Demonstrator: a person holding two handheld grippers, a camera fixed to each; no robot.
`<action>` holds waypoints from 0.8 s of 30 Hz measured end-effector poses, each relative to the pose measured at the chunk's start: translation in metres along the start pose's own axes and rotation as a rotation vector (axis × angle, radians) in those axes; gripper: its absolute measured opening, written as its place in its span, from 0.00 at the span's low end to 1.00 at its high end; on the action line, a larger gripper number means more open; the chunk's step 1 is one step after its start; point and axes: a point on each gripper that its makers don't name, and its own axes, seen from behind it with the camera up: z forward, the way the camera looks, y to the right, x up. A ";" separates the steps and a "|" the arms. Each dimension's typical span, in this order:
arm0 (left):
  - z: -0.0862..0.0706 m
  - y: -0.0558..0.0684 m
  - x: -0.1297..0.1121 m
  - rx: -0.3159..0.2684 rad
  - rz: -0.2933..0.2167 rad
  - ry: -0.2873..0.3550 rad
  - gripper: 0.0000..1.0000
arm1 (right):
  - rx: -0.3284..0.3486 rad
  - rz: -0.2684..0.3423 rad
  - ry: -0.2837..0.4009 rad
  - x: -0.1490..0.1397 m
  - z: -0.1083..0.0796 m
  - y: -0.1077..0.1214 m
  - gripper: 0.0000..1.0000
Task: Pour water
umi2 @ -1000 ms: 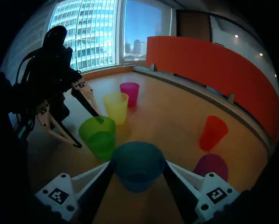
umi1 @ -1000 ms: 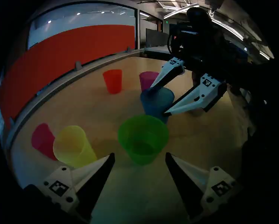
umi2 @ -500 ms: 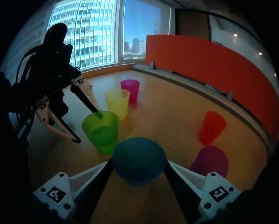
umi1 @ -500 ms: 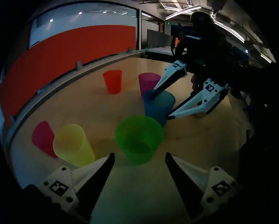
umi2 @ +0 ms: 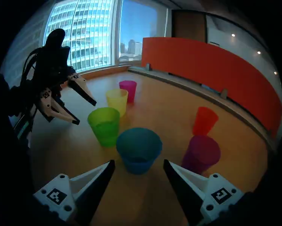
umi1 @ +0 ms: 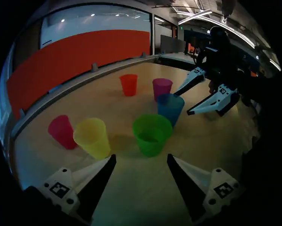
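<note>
A blue cup (umi2: pixel 138 148) stands upright on the wooden table (umi2: pixel 171 109), just ahead of my right gripper (umi2: pixel 138 165), which is open and apart from it. A green cup (umi1: pixel 152 133) stands in front of my open left gripper (umi1: pixel 141 165), with a gap between them. In the left gripper view the blue cup (umi1: pixel 170 108) is behind the green one, and the right gripper (umi1: pixel 181 103) hangs beside it. In the right gripper view the green cup (umi2: pixel 104 125) sits left of the blue one, with the left gripper (umi2: pixel 85 112) held off to its left.
A yellow cup (umi1: pixel 92 137) and a pink cup (umi1: pixel 62 131) stand left of the green one. An orange cup (umi1: pixel 129 84) and a purple cup (umi1: pixel 162 88) stand farther back. A low rail and an orange wall (umi1: pixel 80 49) border the table. A person (umi2: pixel 46 71) holds both grippers.
My right gripper has let go of the blue cup and drawn back from it. My left gripper has also pulled back from the green cup. The cups stay on the table.
</note>
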 end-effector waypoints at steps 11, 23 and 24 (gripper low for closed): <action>-0.030 -0.027 0.004 0.133 -0.079 0.088 1.00 | -0.075 0.024 0.040 -0.006 -0.031 0.006 1.00; -0.049 -0.056 0.011 0.296 -0.140 0.181 1.00 | -0.181 0.093 0.126 0.004 -0.056 0.026 1.00; -0.051 -0.058 0.011 0.308 -0.146 0.188 1.00 | -0.192 0.099 0.133 0.005 -0.058 0.029 1.00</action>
